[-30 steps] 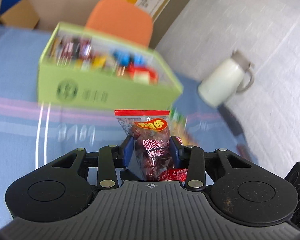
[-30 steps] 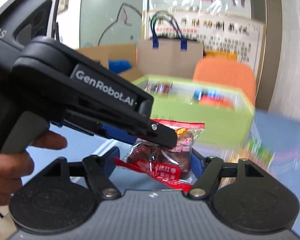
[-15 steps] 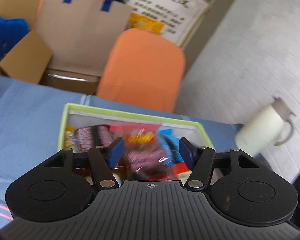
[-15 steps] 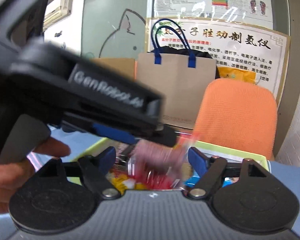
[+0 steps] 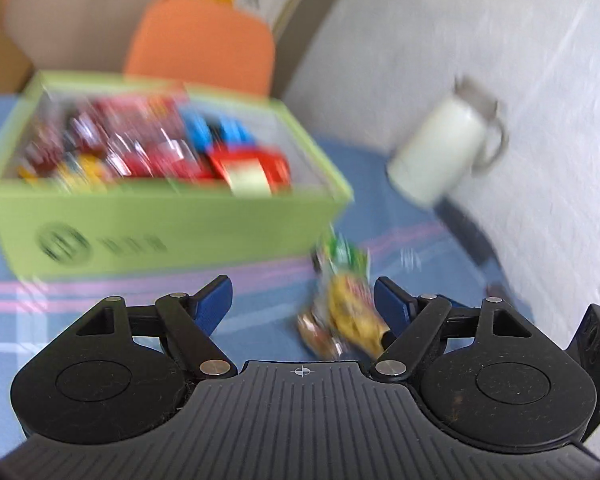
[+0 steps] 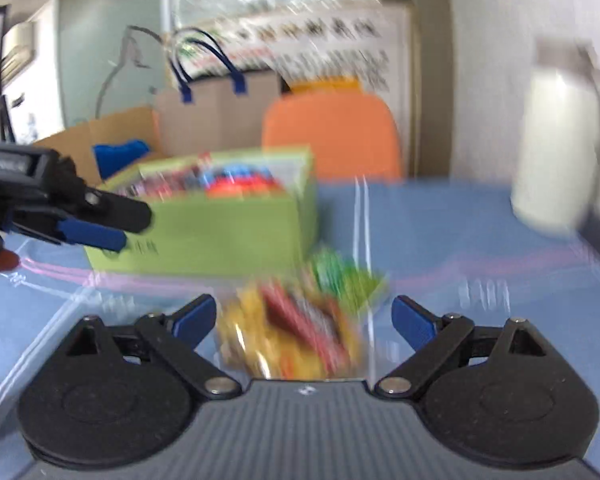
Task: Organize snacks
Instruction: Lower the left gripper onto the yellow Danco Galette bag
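The loose snack packets (image 5: 346, 304) lay on the blue surface (image 5: 404, 208), their long axis running toward twelve o'clock, green end nearest the green box (image 5: 172, 224) at eleven o'clock — blur hid finer detail. Bare cloth stretched from one to three o'clock, up to the white jug (image 5: 440, 152). The left hand-held gripper (image 5: 302, 300) and right hand-held gripper (image 6: 304, 318) were both opening, pads clear of the packets between them. A second earlier each had pinched a red packet; those had gone into the box.
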`<state>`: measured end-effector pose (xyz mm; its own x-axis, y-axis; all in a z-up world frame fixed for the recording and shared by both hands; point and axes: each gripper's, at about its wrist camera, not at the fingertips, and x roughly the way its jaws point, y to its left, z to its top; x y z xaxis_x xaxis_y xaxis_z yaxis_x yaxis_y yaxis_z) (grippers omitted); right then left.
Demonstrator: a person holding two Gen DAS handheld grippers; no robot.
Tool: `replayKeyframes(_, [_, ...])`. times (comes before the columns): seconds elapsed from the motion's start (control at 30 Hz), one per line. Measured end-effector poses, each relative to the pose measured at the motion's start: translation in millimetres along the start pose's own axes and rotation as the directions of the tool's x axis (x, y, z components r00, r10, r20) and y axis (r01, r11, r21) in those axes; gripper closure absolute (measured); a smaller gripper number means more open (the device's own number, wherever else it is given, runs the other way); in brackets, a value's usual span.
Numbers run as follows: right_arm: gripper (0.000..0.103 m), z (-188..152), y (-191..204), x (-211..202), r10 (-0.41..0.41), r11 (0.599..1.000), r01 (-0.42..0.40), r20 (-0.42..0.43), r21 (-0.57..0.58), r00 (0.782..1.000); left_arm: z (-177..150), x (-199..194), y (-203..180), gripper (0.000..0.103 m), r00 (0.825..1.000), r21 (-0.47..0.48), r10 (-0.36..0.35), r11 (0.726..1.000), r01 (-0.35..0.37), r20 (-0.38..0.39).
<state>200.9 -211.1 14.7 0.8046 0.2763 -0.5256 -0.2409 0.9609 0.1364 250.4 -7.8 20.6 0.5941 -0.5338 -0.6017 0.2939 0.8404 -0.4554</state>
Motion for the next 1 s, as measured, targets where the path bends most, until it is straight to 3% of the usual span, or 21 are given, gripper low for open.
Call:
replayKeyframes(0.07, [0.010,-6.4,-5.6,0.0,0.006,1.000,-0.006,-0.018,0.018,1.000,-4.9,21.6,-6.6,0.041,0.999,-0.013,0.003,1.000,-0.004,-0.053])
replayKeyframes(0.2, [0.010,-1.4,-9.3,14.9,0.031,0.999,-0.031,-0.038,-0.018,0.999,3.9,50.2,-17.7,0.040,0.997,-0.010,0.030,0.999,-0.030,-0.075])
replayKeyframes(0.33, [0.009,13.8,-11.9,39.8,0.089,0.996,-0.091,-0.070,-0.023,0.994,12.9,68.1,-18.3,0.039,0.996,-0.056,0.010,0.998,-0.015,-0.093])
replayKeyframes(0.47, [0.009,12.6,-1.9,37.5,0.102,0.994,-0.105,-0.075,-0.038,0.992,5.7,75.1,-15.9,0.061,0.991,-0.065,0.022,0.997,-0.031,-0.130])
replayKeyframes(0.57, [0.009,6.0,9.8,23.0,0.179,0.984,-0.179,-0.059,0.003,0.982,-3.5,62.6,-11.8,0.064,0.994,-0.088,0.035,0.995,-0.044,-0.105])
replayKeyframes(0.77, [0.009,-12.7,68.0,-7.4,0.272,0.961,-0.274,-0.045,-0.037,0.961,-28.7,13.0,-0.3,0.063,0.997,-0.113,0.047,0.992,-0.053,-0.058])
replayKeyframes(0.9, [0.010,-26.5,97.2,-15.7,0.294,0.955,-0.296,-0.052,-0.033,0.954,-50.1,-26.7,18.8,0.061,0.997,-0.136,0.073,0.988,-0.076,-0.029])
replayKeyframes(1.0, [0.010,-33.1,112.4,-25.2,0.257,0.964,-0.260,-0.051,-0.061,0.965,-63.8,-43.9,31.8,0.060,0.996,-0.152,0.078,0.985,-0.083,-0.035])
